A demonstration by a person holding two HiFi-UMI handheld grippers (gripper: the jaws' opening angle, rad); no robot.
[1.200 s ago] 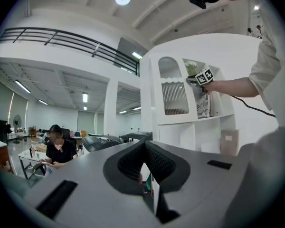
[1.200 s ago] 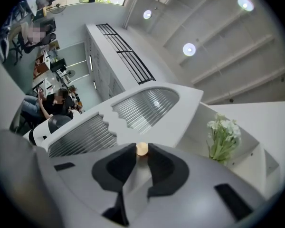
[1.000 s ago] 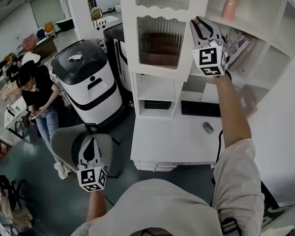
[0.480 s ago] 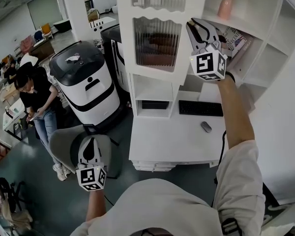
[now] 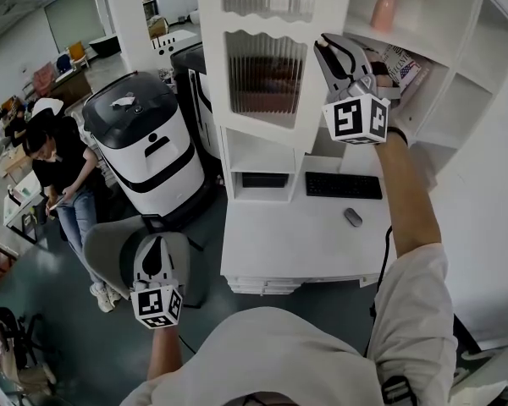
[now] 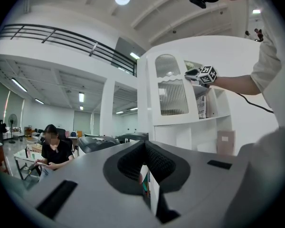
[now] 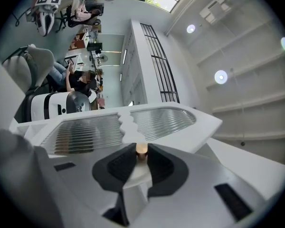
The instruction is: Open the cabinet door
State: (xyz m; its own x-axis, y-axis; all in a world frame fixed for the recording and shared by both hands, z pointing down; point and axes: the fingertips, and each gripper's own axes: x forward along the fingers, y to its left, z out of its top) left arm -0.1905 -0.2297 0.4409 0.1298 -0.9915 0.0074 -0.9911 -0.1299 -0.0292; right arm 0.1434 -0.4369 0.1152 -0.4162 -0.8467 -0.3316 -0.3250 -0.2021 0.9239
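A: Right gripper [image 5: 332, 47] is up high at the cabinet [image 5: 262, 155], and it has its grip. The two dark pads are clamped on the small brass-coloured knob [image 7: 141, 149].

B: Where's the knob on the door [image 5: 267, 83]?

A: Right on the door's edge, at the wavy rail between the two ribbed-glass panels. In the right gripper view the knob sits dead centre between the pads, touched on both sides, and the door spreads out flat beyond the jaw tips.

B: And from the head view?

A: The door is just left of the gripper, with its near edge meeting the jaws. To the right of the gripper the shelves [image 5: 457, 49] stand open to view — magazines [image 5: 404, 64] and a pink vase [image 5: 383, 8]. The arm reaches up over the white desk [image 5: 279, 244] and keyboard [image 5: 343, 185].

B: Left gripper [image 6: 144, 146]?

A: Down low, well apart from the cabinet, over a grey chair [image 5: 110, 248]. Its jaws are together with nothing between them, pointing level across the room — the cabinet and the other gripper show far off in its view.
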